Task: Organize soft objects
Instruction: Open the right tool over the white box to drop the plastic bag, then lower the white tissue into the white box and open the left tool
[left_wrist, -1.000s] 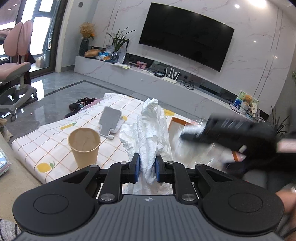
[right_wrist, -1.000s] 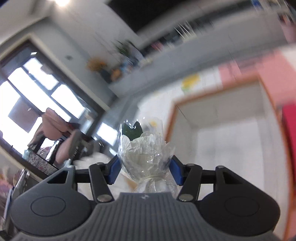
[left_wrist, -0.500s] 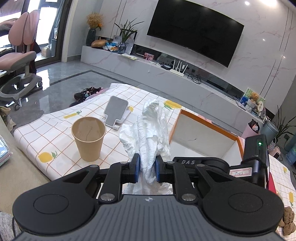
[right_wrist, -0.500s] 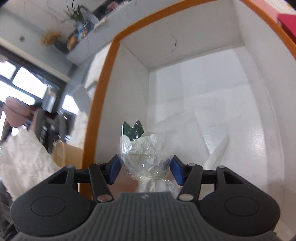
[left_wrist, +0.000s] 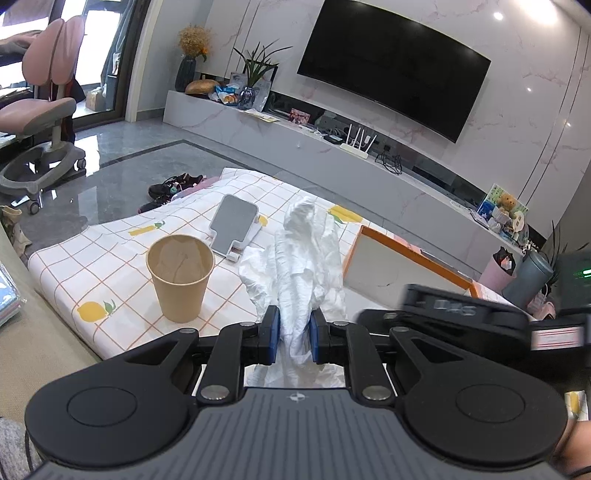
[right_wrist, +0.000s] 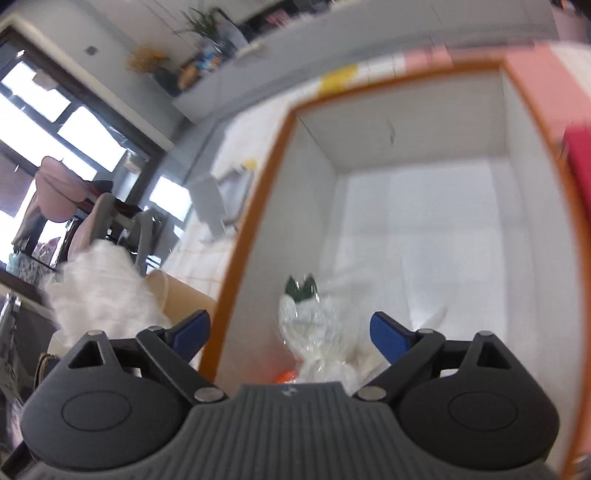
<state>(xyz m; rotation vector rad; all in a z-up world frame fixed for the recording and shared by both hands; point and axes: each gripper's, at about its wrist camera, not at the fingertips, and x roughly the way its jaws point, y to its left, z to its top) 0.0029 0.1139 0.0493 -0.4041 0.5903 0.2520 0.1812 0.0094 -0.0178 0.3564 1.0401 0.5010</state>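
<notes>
My left gripper (left_wrist: 293, 334) is shut on a crumpled white cloth (left_wrist: 306, 254) and holds it upright above the checked tablecloth. The cloth also shows blurred in the right wrist view (right_wrist: 99, 291). My right gripper (right_wrist: 290, 330) is open over the orange-rimmed white box (right_wrist: 255, 225), and it appears blurred at the right of the left wrist view (left_wrist: 461, 317). A clear-wrapped white packet with a green tip (right_wrist: 314, 328) lies inside the box between the spread fingers, free of them. The box stands right of the cloth (left_wrist: 391, 269).
A brown paper cup (left_wrist: 181, 277) stands left of the cloth on the lemon-print tablecloth (left_wrist: 92, 266). A grey phone stand (left_wrist: 234, 225) lies behind it. A red object (right_wrist: 580, 162) sits at the box's right edge. Shoes and a pink chair are on the floor beyond.
My right gripper has opened and let go of the wrapped packet, which now rests in the box. The right gripper has pulled back a little. My left gripper still holds the cloth.
</notes>
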